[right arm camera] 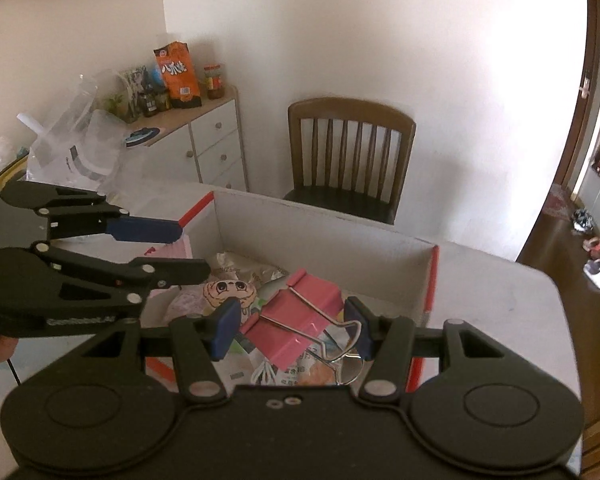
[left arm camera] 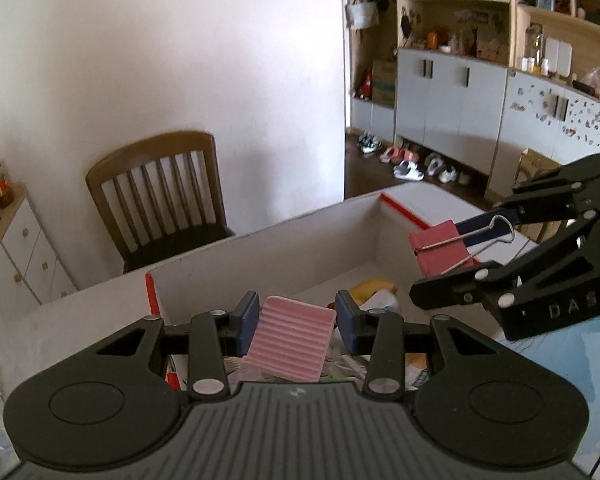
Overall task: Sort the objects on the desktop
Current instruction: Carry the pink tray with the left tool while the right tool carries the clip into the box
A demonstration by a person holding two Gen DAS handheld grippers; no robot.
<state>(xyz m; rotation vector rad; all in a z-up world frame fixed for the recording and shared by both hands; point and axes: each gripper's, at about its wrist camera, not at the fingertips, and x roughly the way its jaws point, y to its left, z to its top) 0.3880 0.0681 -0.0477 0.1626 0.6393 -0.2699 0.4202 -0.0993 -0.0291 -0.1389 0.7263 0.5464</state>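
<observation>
A pink binder clip [right arm camera: 300, 320] hangs over the open white box [right arm camera: 332, 240], clamped between the pads of the right gripper [right arm camera: 294, 326], its wire handles pointing back toward the camera. Beside it, the left gripper [left arm camera: 296, 322] grasps a ribbed pink block [left arm camera: 290, 342] above the same box. Snack packets [right arm camera: 240, 270] and a cartoon-face pouch [right arm camera: 230, 290] lie inside the box, which sits on a white table [right arm camera: 496, 300]. A wooden chair [right arm camera: 350, 152] stands behind, against the wall.
</observation>
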